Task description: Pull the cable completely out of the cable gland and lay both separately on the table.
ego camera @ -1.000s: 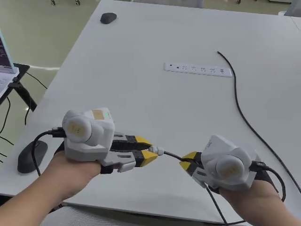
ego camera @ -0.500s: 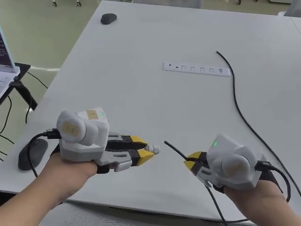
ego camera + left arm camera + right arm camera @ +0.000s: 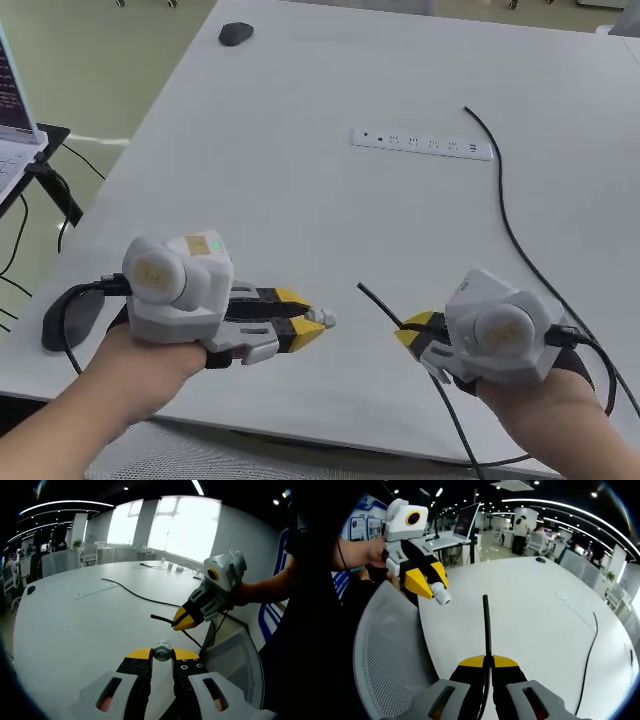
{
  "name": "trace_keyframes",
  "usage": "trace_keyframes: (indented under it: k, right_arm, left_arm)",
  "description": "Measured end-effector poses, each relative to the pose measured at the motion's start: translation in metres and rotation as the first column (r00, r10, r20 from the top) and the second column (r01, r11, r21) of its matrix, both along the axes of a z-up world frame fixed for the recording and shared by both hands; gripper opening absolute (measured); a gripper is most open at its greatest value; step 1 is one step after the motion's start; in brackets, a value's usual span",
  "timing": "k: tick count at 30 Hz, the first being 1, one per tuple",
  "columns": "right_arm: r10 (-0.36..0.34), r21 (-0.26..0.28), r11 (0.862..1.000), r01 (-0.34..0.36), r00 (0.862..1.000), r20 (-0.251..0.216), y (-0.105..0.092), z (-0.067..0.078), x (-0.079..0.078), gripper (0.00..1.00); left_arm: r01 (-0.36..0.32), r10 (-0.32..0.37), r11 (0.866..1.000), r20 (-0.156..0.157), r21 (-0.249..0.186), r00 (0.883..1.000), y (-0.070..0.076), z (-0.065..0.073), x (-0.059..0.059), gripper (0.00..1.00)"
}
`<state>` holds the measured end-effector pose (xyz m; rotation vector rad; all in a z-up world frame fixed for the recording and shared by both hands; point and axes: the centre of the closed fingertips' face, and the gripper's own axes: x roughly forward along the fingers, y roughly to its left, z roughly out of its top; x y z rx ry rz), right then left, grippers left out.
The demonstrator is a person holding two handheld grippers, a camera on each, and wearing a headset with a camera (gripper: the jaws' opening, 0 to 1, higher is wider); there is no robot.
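Note:
My left gripper is shut on a small white-grey cable gland above the table's near edge; its tip pokes out between the yellow jaws. My right gripper is shut on a thin black cable, whose free end sticks up and left, a short gap away from the gland. In the right gripper view the cable runs straight out from the jaws, with the left gripper and gland to its left. The cable's other end hangs past the table edge.
A white power strip lies mid-table, with its thicker black cord curving down the right side. A black mouse sits at the far edge. A laptop on a stand is off the table to the left.
A second ago the cable was still in the gland. The grippers have moved apart, and the cable end is now free of the gland with a gap between them.

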<state>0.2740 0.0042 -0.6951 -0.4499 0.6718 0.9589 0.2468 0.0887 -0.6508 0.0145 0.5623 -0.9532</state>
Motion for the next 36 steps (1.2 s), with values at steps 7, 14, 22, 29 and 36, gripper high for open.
trace_keyframes:
  k: [7,14,22,29,36]
  right_arm:
    - [-0.054,0.016,0.998,0.054,0.998,-0.019,0.004,0.006,0.014,0.00]
    - [-0.057,-0.013,0.998,0.057,0.998,-0.005,0.011,0.008,0.023,0.00]
    - [-0.070,-0.019,0.997,0.070,0.998,0.006,0.027,0.011,0.039,0.00]
    - [-0.073,-0.046,0.996,0.073,0.997,-0.009,0.040,0.006,0.049,0.00]
    - [-0.050,-0.077,0.996,0.050,0.999,0.007,0.056,-0.002,0.061,0.00]
  left_arm:
    - [-0.002,0.002,1.000,-0.006,-0.007,1.000,0.007,-0.008,-0.001,0.15]
    - [0.017,-0.017,1.000,0.000,-0.005,1.000,0.015,-0.013,-0.002,0.15]
    - [0.049,-0.049,0.999,0.006,0.010,0.999,0.030,-0.021,-0.002,0.15]
    - [0.053,-0.053,0.999,-0.014,-0.014,0.998,0.039,-0.031,-0.001,0.15]
    - [0.065,-0.066,0.998,-0.044,-0.011,0.997,0.051,-0.044,-0.006,0.15]
